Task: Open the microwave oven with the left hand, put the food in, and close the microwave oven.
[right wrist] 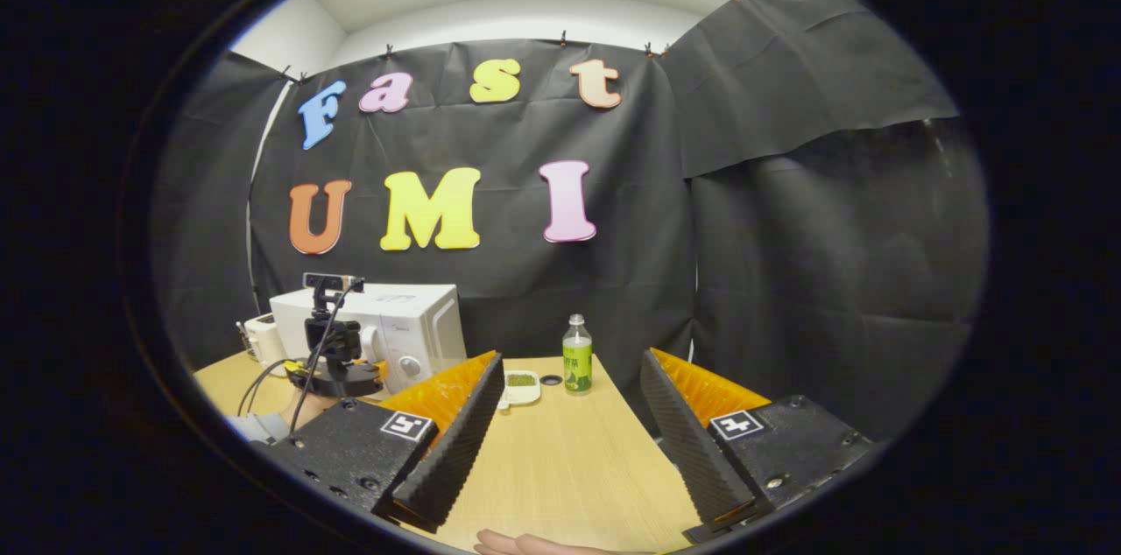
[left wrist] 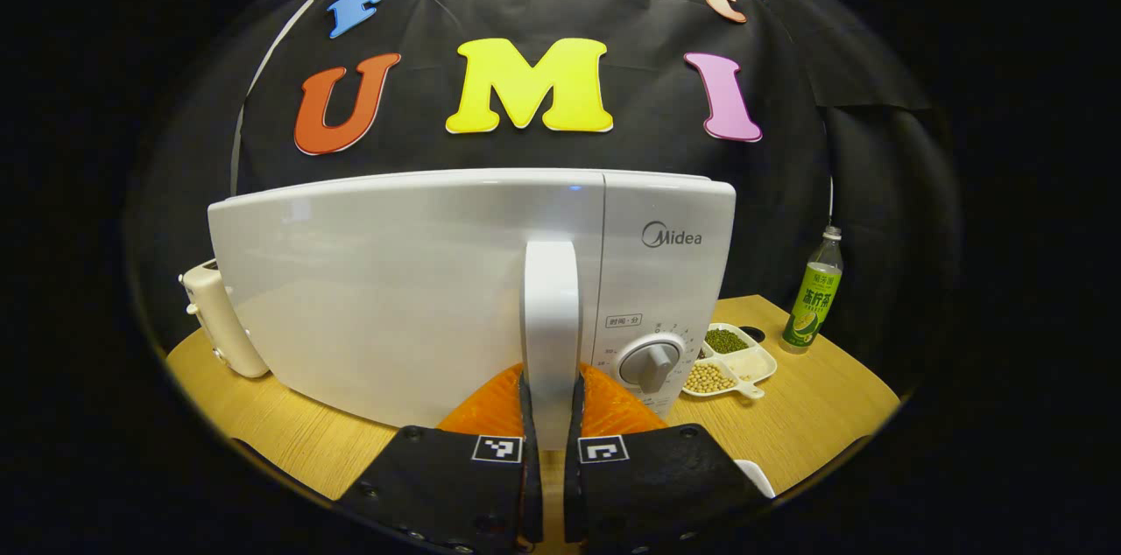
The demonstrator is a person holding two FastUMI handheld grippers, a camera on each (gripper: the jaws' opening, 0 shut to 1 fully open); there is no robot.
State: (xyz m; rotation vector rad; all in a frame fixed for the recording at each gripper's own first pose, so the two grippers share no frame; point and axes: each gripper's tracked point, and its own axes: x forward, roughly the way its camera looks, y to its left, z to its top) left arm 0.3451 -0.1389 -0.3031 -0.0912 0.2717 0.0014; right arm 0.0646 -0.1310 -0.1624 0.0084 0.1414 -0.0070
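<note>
Left gripper view, from left to right: a small white appliance [left wrist: 219, 319] at the left edge, then the microwave [left wrist: 394, 292] across the middle, its door not yet swung out. Your left gripper [left wrist: 550, 415] is clamped on the door handle [left wrist: 551, 319], low centre. Right of the dial [left wrist: 650, 362] sit a dish of beans [left wrist: 731, 362] and a bottle [left wrist: 814, 297]. Your right gripper [right wrist: 565, 441] hangs spread, holding nothing. Opening, loading and closing all remain.

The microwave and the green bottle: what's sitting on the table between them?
A white divided dish of beans sits between the microwave and the bottle, as the left gripper view shows, beside the microwave's dial.
</note>
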